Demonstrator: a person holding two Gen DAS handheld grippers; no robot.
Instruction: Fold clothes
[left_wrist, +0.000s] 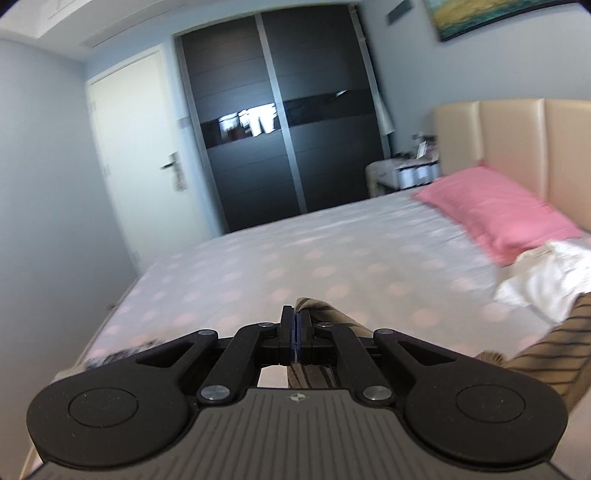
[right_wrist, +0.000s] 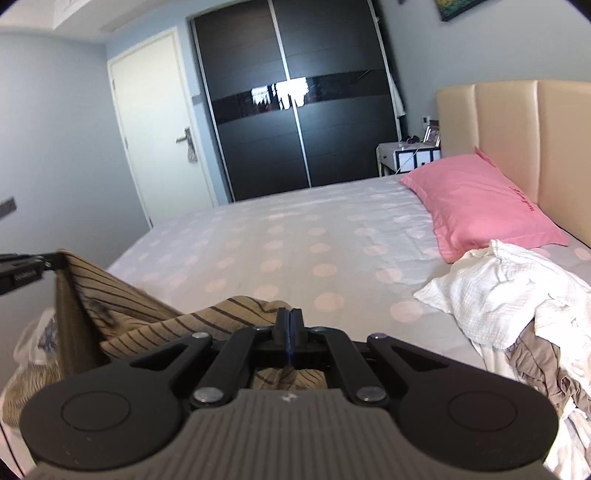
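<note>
A tan garment with dark stripes (right_wrist: 147, 314) hangs between my two grippers above the near edge of the bed. My left gripper (left_wrist: 296, 314) is shut on one edge of the striped garment (left_wrist: 554, 339), which trails off to the right. It also shows in the right wrist view (right_wrist: 55, 260) at the far left, holding a raised corner. My right gripper (right_wrist: 290, 317) is shut on another bunched part of the same garment. The cloth sags between them.
The bed (right_wrist: 295, 240) has a pale sheet with pink dots. A pink pillow (right_wrist: 480, 206) lies by the beige headboard (right_wrist: 535, 140). A pile of white and brown clothes (right_wrist: 517, 306) lies at right. A dark wardrobe (right_wrist: 295, 110), a door and a nightstand (right_wrist: 406, 157) stand behind.
</note>
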